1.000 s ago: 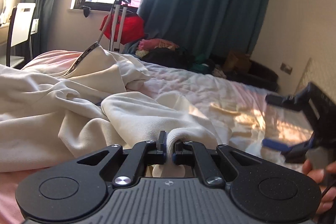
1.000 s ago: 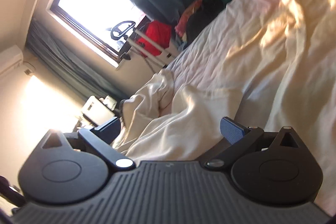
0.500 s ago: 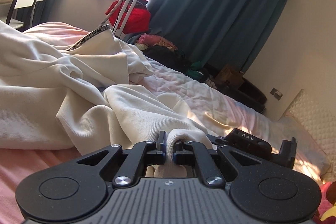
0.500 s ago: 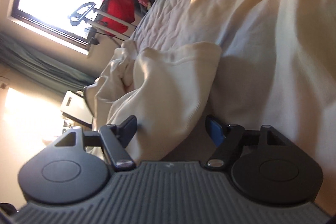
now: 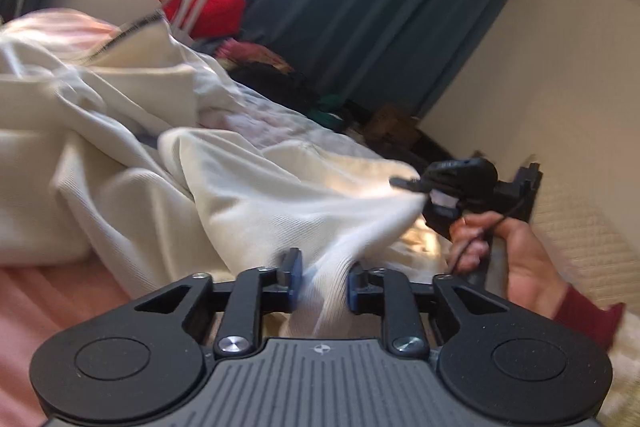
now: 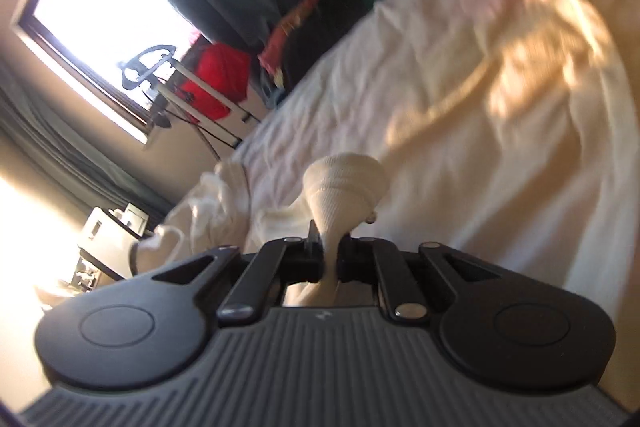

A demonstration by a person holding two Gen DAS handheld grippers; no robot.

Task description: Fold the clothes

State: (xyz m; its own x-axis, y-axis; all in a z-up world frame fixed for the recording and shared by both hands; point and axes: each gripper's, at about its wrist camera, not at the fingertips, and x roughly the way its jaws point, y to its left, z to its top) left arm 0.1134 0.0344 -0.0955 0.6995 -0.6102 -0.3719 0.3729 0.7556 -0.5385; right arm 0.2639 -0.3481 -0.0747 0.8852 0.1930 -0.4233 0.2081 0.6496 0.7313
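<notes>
Looking along your left gripper [image 5: 320, 277] first: its jaws stand partly apart w/ a band of the cream garment [image 5: 256, 195] running up between them. The cloth fills most of the gap and seems to brush the blue pads [image 5: 295, 269], but you aren't pinching it tight. The rest of the garment lies heaped on the bed [image 5: 44, 307] to the left, over the pink sheet. At right, your right hand [image 5: 516, 251], in a dark red sleeve [image 5: 584, 315], holds the other gripper by its handle, and that gripper's tip meets the far corner of the same cloth. A red bag [image 5: 208, 7] and dark teal curtains [image 5: 372, 15] sit by the window behind. This view is blurred.

Right wrist view next: your right gripper [image 6: 329, 261] is nearly closed, clamped on a ribbed cream cuff or hem of the garment [image 6: 344, 187], which bulges out ahead of the fingers like a knob. More cream cloth trails off left, over the bed [image 6: 500, 75]. Sun patches fall on the sheet at right. Window [image 6: 100, 15] and red bag [image 6: 218, 83] are at upper left.
</notes>
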